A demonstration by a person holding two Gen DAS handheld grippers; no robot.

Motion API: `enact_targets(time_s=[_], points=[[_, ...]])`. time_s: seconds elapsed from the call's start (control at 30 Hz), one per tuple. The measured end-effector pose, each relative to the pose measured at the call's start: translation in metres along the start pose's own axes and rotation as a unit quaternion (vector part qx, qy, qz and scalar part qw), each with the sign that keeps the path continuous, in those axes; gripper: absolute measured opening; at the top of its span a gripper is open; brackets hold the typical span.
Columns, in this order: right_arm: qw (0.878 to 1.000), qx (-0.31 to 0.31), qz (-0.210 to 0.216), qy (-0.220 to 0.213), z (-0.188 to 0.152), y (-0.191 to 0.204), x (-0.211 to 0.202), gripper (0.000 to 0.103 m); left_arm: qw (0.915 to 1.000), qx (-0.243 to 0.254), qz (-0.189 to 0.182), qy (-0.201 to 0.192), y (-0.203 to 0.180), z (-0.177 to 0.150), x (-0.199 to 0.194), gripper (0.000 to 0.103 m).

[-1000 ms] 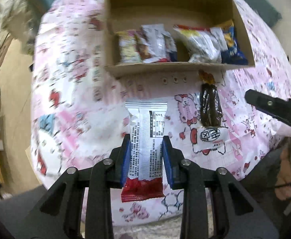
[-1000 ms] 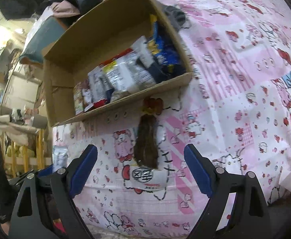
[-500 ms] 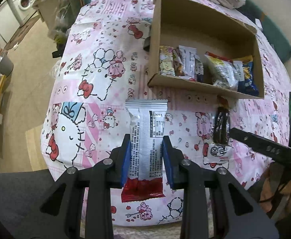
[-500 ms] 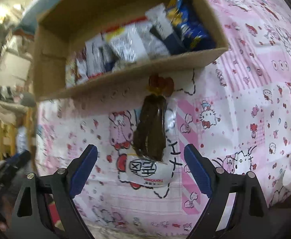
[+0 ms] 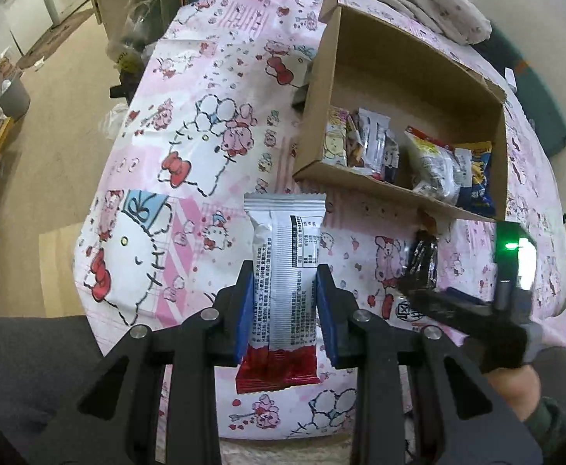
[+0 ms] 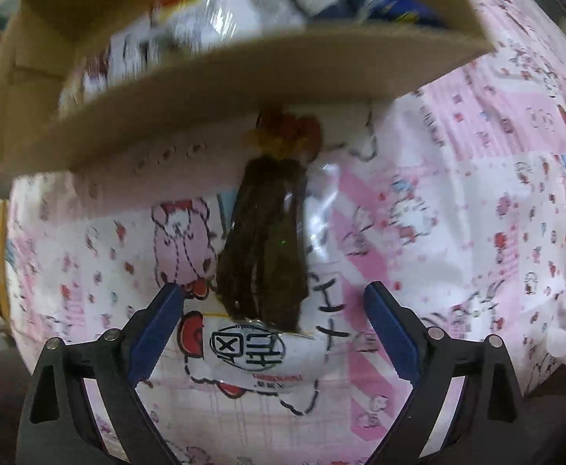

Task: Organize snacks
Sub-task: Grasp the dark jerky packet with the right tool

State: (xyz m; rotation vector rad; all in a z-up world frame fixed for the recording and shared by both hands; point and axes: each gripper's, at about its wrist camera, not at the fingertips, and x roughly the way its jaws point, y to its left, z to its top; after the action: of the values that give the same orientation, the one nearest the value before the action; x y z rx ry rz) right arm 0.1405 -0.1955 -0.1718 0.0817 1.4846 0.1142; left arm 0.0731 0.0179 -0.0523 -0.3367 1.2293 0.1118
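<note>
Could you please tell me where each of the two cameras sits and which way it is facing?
Left wrist: on the left gripper, looking steeply down at its clamped silver-red packet; a hand shows lower right.
Right wrist: on the right gripper, jaws opening, facing straight down at the dark packet.
Shared: dark packet, cardboard box, pink cloth.

From my right wrist view the cardboard box (image 6: pixel 225 77) is smeared by motion, and I can't read its snack packets (image 6: pixel 213 27); its top is cut off by the frame. The clear end of the dark snack bag (image 6: pixel 263 248) probably touches the box, though blur hides it.
</note>
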Motion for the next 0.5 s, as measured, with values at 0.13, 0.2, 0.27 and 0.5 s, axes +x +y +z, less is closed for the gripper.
enact_targets(time_s=[0.13,0.2,0.27,0.5], points=[[0.998,-0.034,-0.057,-0.016,0.003,0.017,0.015,0.103,1.0000,0.005,0.001,0.002,-0.001,-0.001,0.001,0.026],[0.997,-0.046,-0.061,-0.021,0.005,0.021,0.021,0.103,1.0000,0.001,0.003,0.003,0.001,-0.001,0.002,0.026],[0.997,-0.051,-0.057,-0.021,0.006,0.023,0.024,0.101,1.0000,-0.004,0.005,0.004,0.003,0.000,0.002,0.026],[0.997,-0.065,-0.029,-0.030,-0.003,0.018,0.000,0.045,0.9999,0.005,0.009,0.005,0.000,-0.001,0.006,0.026]])
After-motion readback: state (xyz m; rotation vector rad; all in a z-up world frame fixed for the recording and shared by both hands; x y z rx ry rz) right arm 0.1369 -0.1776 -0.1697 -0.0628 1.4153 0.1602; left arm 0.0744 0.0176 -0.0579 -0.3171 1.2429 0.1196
